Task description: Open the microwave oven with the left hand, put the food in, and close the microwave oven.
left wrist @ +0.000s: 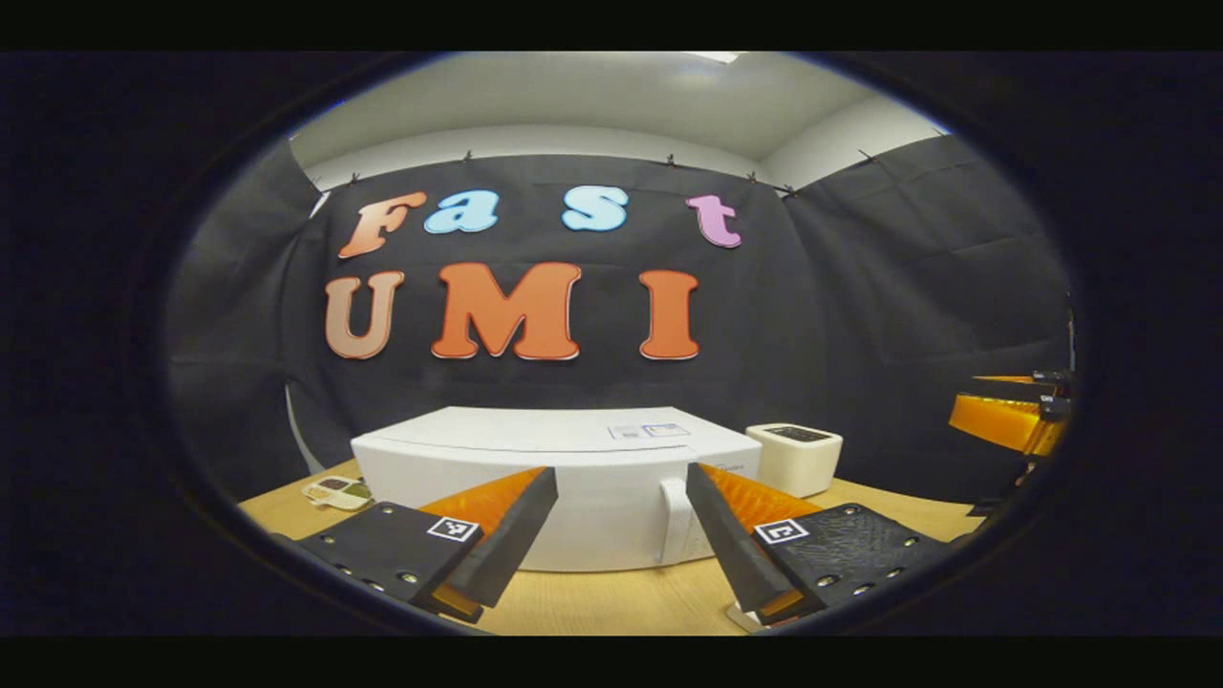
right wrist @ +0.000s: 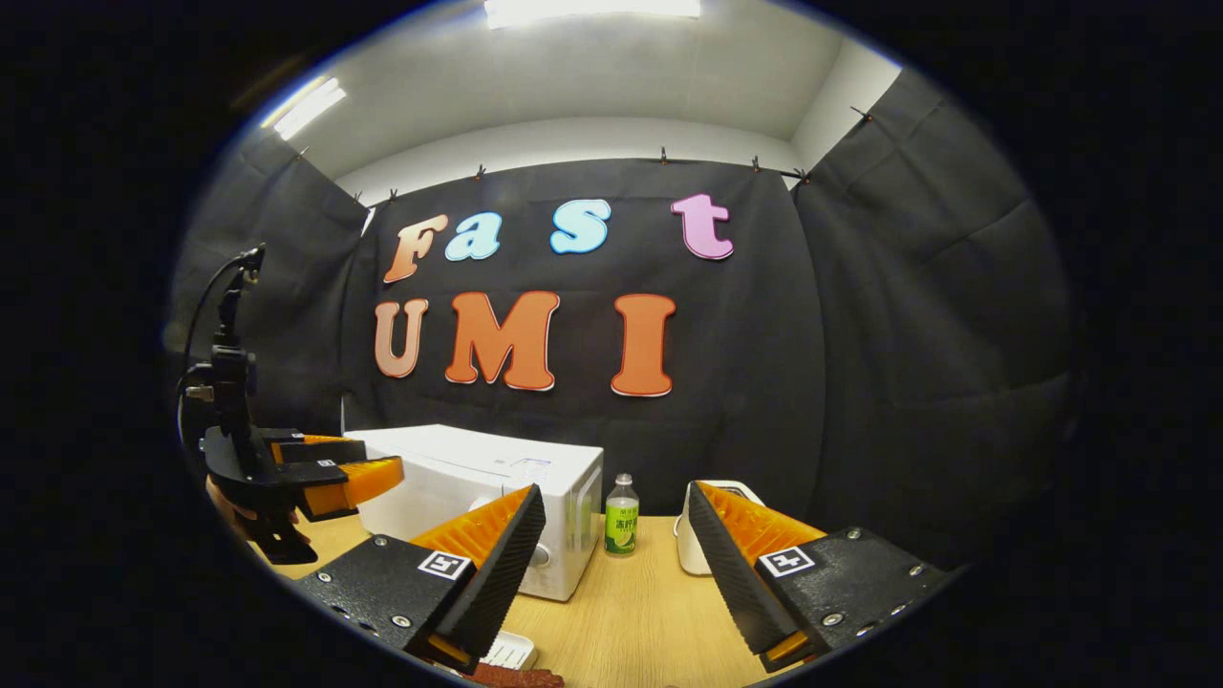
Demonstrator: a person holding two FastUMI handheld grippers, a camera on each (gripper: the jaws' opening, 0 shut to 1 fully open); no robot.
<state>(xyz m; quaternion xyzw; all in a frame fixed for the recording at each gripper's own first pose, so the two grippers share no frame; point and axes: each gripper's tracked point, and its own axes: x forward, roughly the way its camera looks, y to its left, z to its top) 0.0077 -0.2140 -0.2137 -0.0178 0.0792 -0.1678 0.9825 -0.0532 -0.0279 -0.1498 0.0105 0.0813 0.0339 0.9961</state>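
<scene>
The white microwave (left wrist: 554,478) stands on the wooden table with its door closed and its handle (left wrist: 674,521) toward the right of the front. My left gripper (left wrist: 619,473) hovers open in front of it, apart from it, the handle just inside its right finger. In the right gripper view the microwave (right wrist: 478,487) is at left, with the left gripper (right wrist: 368,466) held by a hand beside it. My right gripper (right wrist: 615,495) is open and empty. Below it lie a white dish edge (right wrist: 506,650) and a reddish-brown piece of food (right wrist: 521,678), mostly cut off.
A small white box-shaped appliance (left wrist: 795,457) stands right of the microwave, and a green-labelled bottle (right wrist: 621,516) stands between them. A small flat item (left wrist: 336,491) lies at the table's left. The right gripper's fingers (left wrist: 1008,420) hang at the far right. The wooden table (right wrist: 631,602) stretches in front.
</scene>
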